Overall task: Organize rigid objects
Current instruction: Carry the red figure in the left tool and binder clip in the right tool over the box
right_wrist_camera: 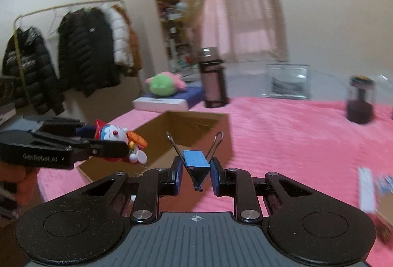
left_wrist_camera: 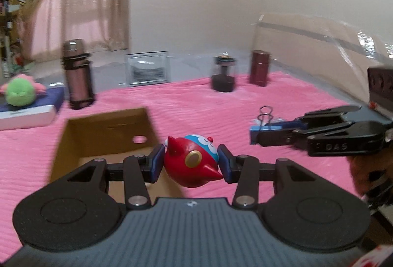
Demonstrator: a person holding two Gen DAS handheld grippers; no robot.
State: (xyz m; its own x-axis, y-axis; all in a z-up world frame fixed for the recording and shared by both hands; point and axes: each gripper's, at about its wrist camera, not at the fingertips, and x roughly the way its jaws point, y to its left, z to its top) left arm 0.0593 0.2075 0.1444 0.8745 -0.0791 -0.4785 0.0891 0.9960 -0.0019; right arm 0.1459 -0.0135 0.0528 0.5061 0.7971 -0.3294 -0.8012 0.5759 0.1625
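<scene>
My left gripper [left_wrist_camera: 191, 163] is shut on a red and blue cartoon figurine [left_wrist_camera: 192, 161] and holds it in the air by the right edge of an open cardboard box [left_wrist_camera: 103, 129] on the pink blanket. The figurine also shows in the right wrist view [right_wrist_camera: 118, 141], held over the box [right_wrist_camera: 196, 124]. My right gripper [right_wrist_camera: 195, 175] is shut on a blue and black binder clip [right_wrist_camera: 196, 163], wire handles up, above the blanket just right of the box. It also shows in the left wrist view [left_wrist_camera: 267, 132].
A metal thermos [left_wrist_camera: 77, 75], a clear case [left_wrist_camera: 148, 69], a dark jar [left_wrist_camera: 223, 74] and a maroon cylinder [left_wrist_camera: 259, 68] stand at the blanket's far edge. A green plush [left_wrist_camera: 21, 91] lies on a blue-white box at left. A coat rack [right_wrist_camera: 73, 50] stands beyond.
</scene>
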